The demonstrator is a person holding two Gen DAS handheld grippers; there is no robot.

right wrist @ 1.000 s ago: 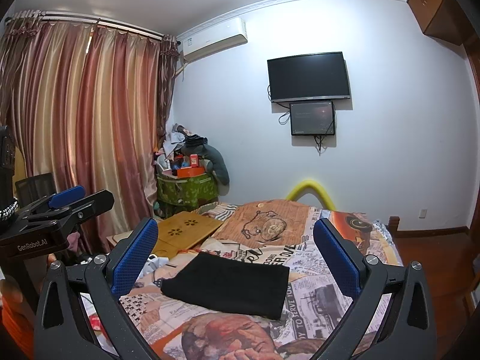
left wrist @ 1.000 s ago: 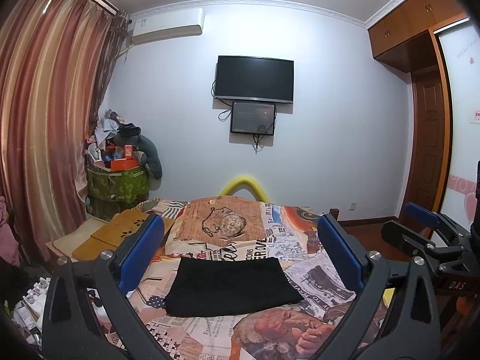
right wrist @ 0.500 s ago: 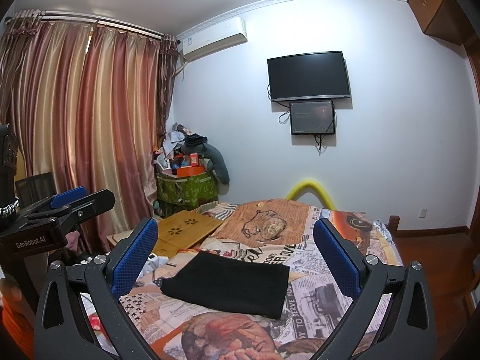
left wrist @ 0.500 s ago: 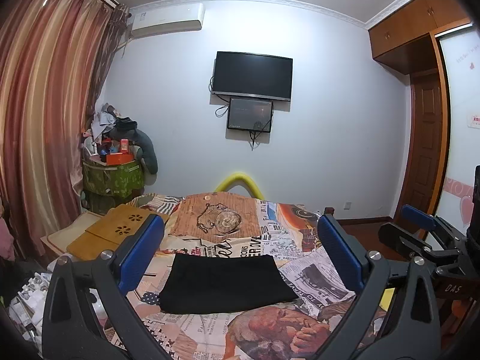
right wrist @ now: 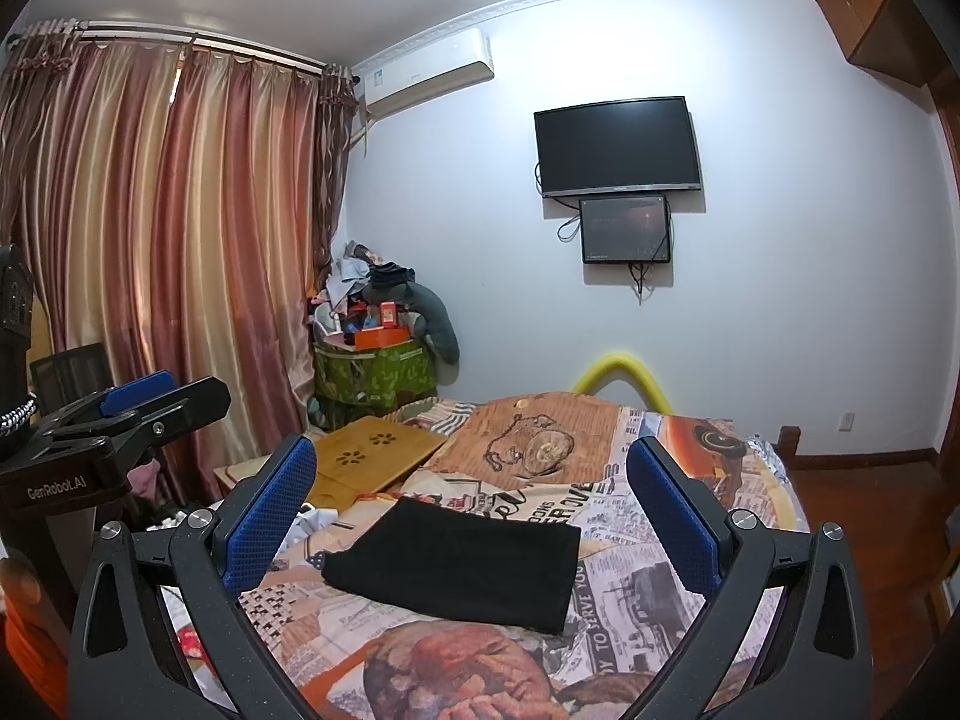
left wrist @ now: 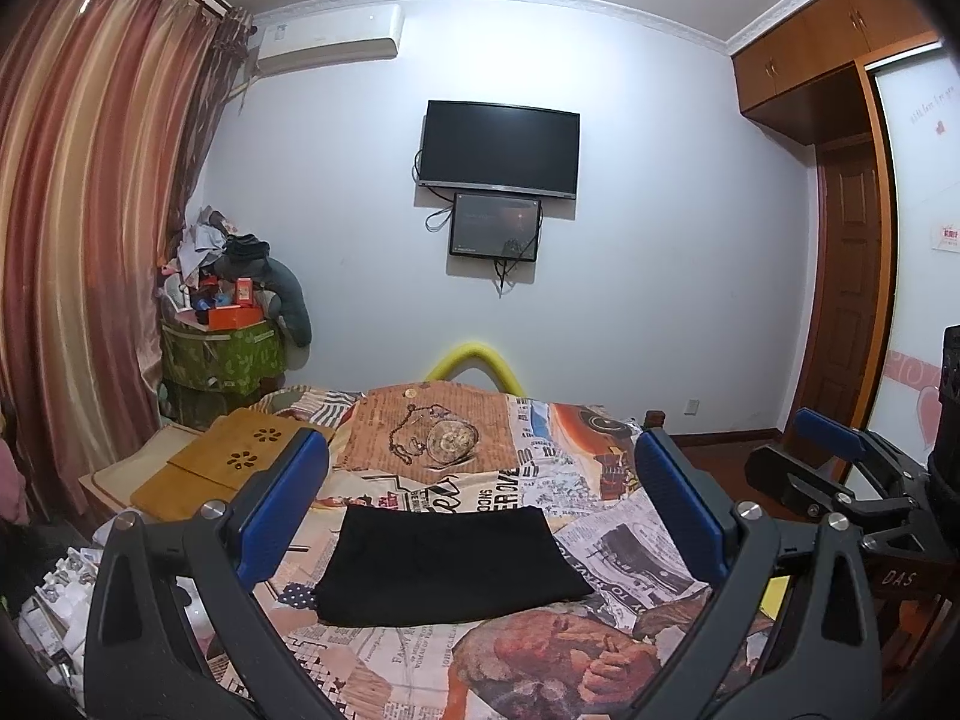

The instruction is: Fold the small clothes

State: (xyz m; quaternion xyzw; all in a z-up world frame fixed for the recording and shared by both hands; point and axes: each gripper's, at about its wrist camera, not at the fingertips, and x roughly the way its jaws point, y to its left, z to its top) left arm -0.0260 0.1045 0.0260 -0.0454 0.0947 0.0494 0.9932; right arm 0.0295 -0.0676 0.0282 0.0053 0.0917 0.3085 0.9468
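Far to your left hang the striped curtains [right wrist: 150, 252], and beside them a green bin [left wrist: 225, 360] heaped with clutter stands in the corner. A wooden lap tray [left wrist: 222, 465] lies at the bed's left edge. Your left gripper [left wrist: 480, 504] hovers above the bed [left wrist: 630, 540] with its jaws spread wide and nothing between them. The black garment [left wrist: 444, 564], folded into a flat rectangle, lies on the newspaper-print bedspread, framed between those blue pads and clear of them. On the wall beyond hangs a dark television [left wrist: 499, 148] with a smaller screen [left wrist: 495, 233] just under it. Your right gripper [right wrist: 471, 507] is likewise held above the bed, jaws spread and empty, with the garment below and between them. A wooden door [left wrist: 846, 294] stands at far right.
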